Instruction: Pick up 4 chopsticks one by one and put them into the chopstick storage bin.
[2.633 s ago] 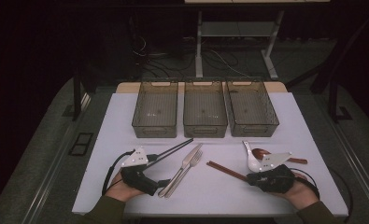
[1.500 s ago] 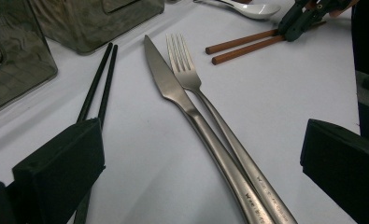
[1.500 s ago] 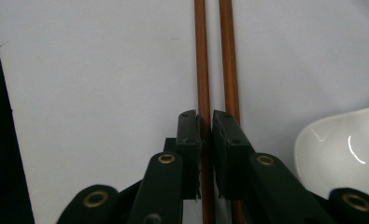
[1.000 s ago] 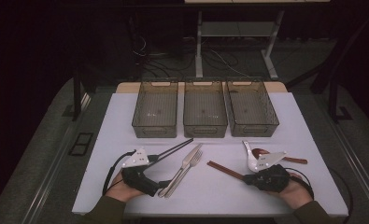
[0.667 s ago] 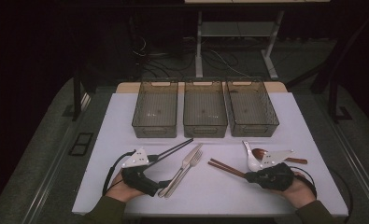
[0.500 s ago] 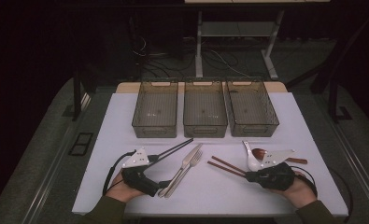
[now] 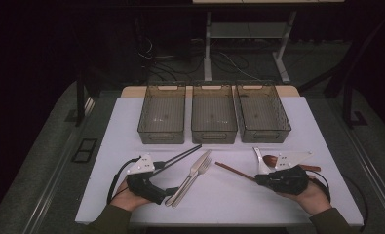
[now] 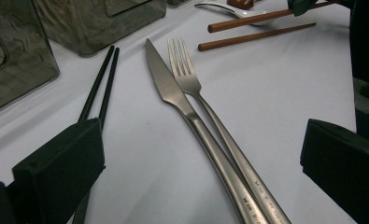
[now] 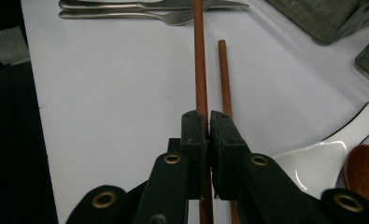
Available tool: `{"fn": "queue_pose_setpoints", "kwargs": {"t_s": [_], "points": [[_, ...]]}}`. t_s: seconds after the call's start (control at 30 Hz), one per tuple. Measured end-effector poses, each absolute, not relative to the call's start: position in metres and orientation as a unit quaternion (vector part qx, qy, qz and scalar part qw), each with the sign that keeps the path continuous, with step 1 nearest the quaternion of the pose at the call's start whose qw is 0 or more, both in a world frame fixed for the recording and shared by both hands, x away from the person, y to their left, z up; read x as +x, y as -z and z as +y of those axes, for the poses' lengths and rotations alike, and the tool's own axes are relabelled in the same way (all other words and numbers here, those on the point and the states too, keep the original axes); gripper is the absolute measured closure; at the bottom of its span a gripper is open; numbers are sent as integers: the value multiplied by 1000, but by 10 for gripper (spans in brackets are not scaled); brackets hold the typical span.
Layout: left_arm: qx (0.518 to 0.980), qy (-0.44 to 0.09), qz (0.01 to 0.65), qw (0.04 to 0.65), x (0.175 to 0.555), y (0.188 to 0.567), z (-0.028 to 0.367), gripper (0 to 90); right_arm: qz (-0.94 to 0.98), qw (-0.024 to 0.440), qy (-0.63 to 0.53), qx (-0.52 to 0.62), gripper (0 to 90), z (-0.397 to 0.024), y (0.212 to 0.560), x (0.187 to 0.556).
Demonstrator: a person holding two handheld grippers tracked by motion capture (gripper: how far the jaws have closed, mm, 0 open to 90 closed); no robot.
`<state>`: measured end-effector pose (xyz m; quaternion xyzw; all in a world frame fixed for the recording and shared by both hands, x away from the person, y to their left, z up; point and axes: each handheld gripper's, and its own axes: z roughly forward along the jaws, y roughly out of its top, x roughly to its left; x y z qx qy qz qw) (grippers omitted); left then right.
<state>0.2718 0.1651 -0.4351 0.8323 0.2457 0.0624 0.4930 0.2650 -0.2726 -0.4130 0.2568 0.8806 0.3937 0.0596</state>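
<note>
My right gripper [image 9: 205, 122] is pressed shut on one brown chopstick [image 9: 200, 56] near the worktop's [image 7: 131, 126] front right corner — its twin [image 9: 225, 79] lies just beside and could be dragged along. My left gripper [image 8: 201, 154] stands spread, holding nothing. Count: three bins [image 7: 214, 114] along the back edge, two brown chopsticks, two black chopsticks [image 8: 98, 88], one knife [image 8: 166, 86], one fork [image 8: 187, 77], two spoons [image 9: 331, 158].

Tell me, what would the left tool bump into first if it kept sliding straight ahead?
Probably the knife and the fork: they lie straight ahead between the left tool's open jaws. The black chopsticks run beside one jaw.
</note>
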Motion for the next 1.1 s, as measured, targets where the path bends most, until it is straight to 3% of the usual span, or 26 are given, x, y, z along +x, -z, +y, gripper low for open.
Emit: {"fn": "queue_pose_setpoints", "kwargs": {"t_s": [1.1], "points": [[833,-53,257,487,272,437,160,0,848,87,-437,286,848,-245,378,315]]}}
